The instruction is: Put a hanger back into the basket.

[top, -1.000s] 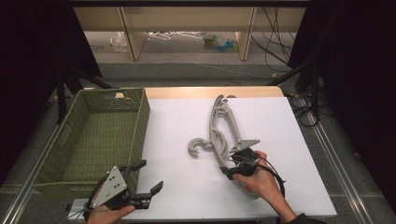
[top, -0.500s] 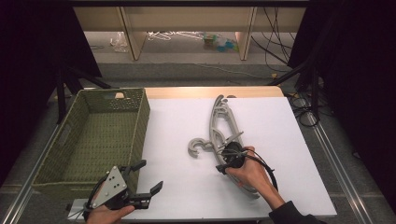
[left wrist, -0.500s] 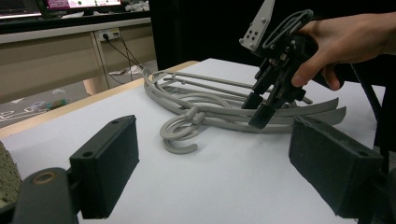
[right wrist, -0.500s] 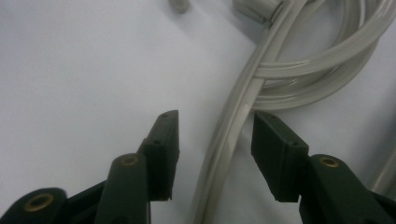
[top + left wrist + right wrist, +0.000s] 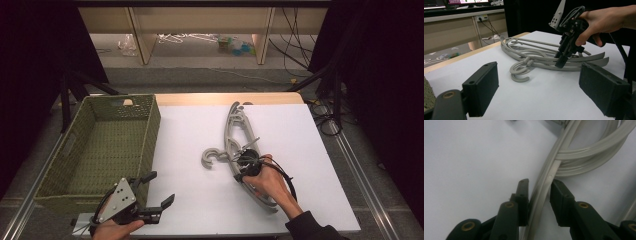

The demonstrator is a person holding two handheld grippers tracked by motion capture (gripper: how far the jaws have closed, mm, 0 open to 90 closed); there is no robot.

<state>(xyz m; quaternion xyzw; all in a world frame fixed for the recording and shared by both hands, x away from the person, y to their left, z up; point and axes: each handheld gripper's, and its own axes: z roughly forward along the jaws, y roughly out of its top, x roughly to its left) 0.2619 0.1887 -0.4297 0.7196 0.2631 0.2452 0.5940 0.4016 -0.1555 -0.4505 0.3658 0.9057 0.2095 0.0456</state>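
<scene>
White table [image 5: 200,200] on dim floor. Green basket [image 5: 75,165] at left edge. Left gripper [image 5: 150,197] near front, jaws wide apart, nothing between. Grey hangers [image 5: 232,132] mid-table, tangled pile: light, stiff, smooth plastic, likely slippery; take by thin arm. Right gripper [image 5: 539,202] has just been closing, hanger arm between pads, small gaps remain.

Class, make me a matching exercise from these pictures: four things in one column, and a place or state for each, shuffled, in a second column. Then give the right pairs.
1. basket
2. hangers
3. left gripper
4. right gripper

A. jaws wide, nothing between them
B. grey, piled on the white tabletop
C. green, at the table's left
D. jaws astride a hanger arm, just been closing

Pairs: 1-C, 2-B, 3-A, 4-D
</scene>
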